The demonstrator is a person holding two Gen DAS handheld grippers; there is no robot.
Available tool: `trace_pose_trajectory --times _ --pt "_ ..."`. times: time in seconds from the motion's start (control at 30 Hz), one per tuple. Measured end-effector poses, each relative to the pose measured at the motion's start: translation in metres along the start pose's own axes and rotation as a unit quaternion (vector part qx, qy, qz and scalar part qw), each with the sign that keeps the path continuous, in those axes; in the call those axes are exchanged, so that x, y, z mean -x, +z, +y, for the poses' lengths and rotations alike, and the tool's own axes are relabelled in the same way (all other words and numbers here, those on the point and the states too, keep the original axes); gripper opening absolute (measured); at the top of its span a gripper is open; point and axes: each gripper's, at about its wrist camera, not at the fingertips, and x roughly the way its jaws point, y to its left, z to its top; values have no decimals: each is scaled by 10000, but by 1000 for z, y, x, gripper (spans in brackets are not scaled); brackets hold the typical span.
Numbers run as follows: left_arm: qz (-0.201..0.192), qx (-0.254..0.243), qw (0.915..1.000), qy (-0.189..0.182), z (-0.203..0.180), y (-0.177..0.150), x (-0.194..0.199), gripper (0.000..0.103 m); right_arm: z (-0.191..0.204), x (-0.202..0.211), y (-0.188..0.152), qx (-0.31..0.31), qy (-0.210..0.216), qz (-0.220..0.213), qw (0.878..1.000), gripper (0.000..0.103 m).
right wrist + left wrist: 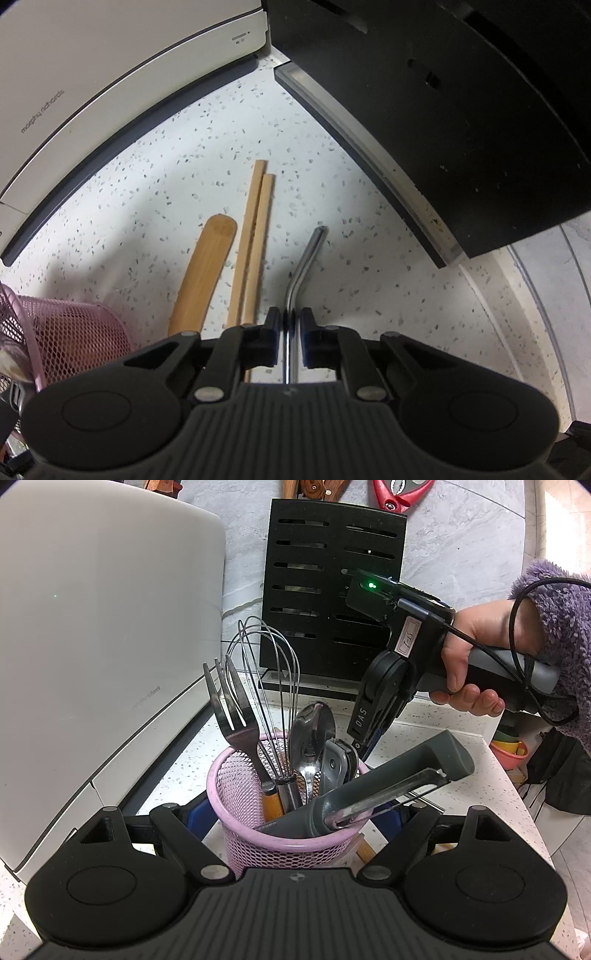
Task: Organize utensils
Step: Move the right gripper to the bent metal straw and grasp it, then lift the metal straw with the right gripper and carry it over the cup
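The bent metal straw lies on the speckled bench in the right wrist view, its long axis running straight ahead between the right gripper's fingers, which are closed on it, with chopsticks and a wooden spatula alongside to the left. In the left wrist view the pink mesh holder sits between the left gripper's spread fingers, whether touching I cannot tell; the right gripper points down behind it.
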Motion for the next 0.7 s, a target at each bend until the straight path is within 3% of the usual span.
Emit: trace_pose_trajectory --times 0.33,0.7 --pt "-6 2 10000 3 0 0 0 99 11 7 -16 162 -17 -238 9996 3" --pt "-26 33 10000 59 -3 -3 1 99 9 56 -51 168 271 -957 9949 3"
